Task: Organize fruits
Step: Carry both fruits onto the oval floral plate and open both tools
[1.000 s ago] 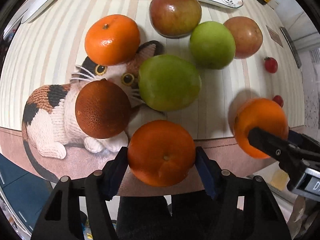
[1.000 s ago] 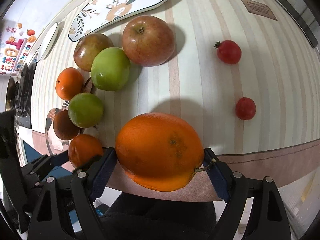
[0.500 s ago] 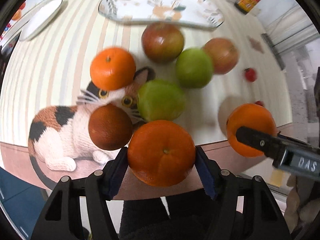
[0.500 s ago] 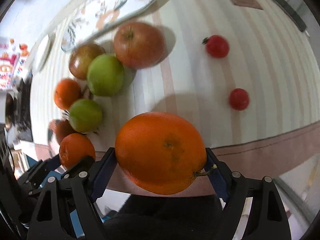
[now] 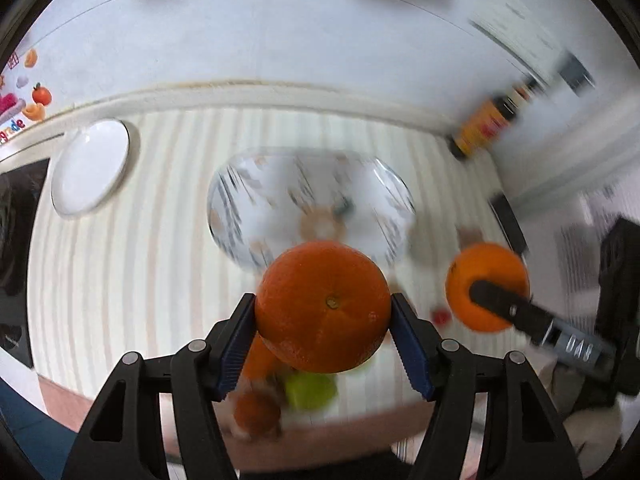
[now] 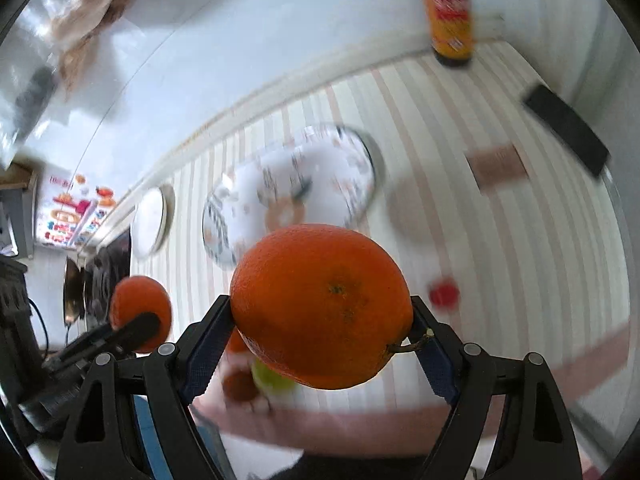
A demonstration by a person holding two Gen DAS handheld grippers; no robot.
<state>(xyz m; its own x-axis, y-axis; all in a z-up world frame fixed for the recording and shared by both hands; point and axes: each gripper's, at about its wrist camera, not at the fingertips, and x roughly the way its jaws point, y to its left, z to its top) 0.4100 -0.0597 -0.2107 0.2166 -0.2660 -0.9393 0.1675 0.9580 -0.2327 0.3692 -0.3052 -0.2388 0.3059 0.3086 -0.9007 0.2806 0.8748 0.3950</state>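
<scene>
My left gripper (image 5: 323, 332) is shut on an orange (image 5: 323, 306) and holds it high above the striped table, in front of a patterned oval plate (image 5: 280, 196). My right gripper (image 6: 320, 332) is shut on a larger orange (image 6: 322, 306), also lifted, with the same plate (image 6: 256, 200) beyond it. Each gripper shows in the other's view, the right one with its orange (image 5: 486, 286) and the left one with its orange (image 6: 140, 308). Blurred fruit lies below: a green apple (image 5: 310, 390) and an orange (image 5: 256, 410).
A plain white round plate (image 5: 90, 166) sits at the far left. A dark bottle with a yellow label (image 6: 450, 12) stands at the back wall. A small red tomato (image 6: 443, 294), a brown card (image 6: 500, 168) and a black flat object (image 6: 566, 128) lie on the right.
Both grippers have risen and tilted up with their oranges. The fruit pile has dropped to the bottom of view and the plates and back wall have come into sight. The frames are motion-blurred.
</scene>
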